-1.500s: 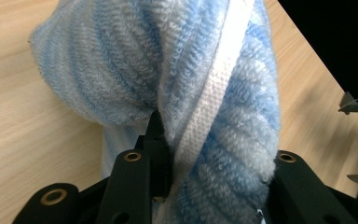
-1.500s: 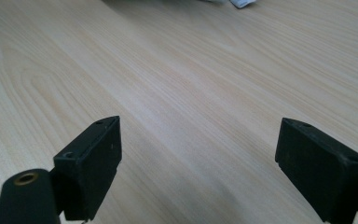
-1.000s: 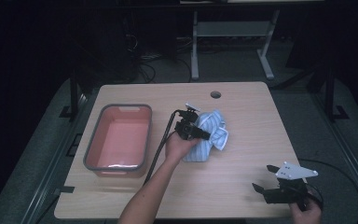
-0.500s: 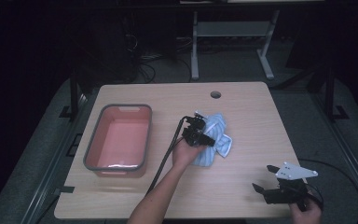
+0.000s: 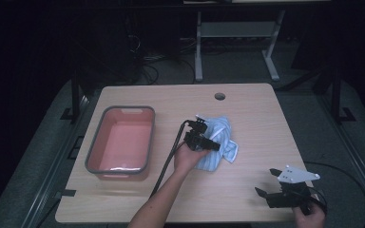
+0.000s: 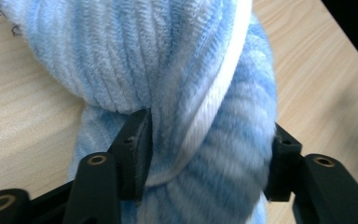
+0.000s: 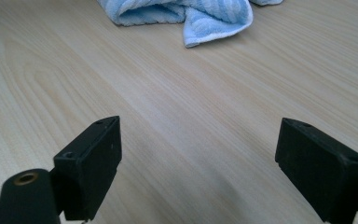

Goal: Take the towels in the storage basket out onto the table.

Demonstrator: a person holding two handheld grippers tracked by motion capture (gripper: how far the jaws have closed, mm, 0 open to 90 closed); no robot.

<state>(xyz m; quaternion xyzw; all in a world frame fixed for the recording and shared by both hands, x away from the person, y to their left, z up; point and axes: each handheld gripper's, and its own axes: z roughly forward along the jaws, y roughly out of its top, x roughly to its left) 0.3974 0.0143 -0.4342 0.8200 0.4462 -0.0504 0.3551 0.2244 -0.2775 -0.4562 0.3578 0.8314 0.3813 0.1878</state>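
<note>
A crumpled light-blue striped towel lies near the middle of the wooden table. My left gripper sits on its near left side. In the left gripper view a thick fold of the towel is squeezed between the two jaws of my left gripper, which is shut on it. My right gripper rests at the table's near right corner, open, apart from the towel. In the right gripper view it holds nothing, with bare wood between the jaws and the towel farther off.
A pink plastic tub with a grey rim stands on the left side of the table. A round cable hole is in the tabletop near the far edge. Beyond the table stand a metal frame's legs and floor cables.
My left gripper has drawn back toward the near edge and slightly right, and the towel bunched up and shifted with it. The right gripper has stayed put.
</note>
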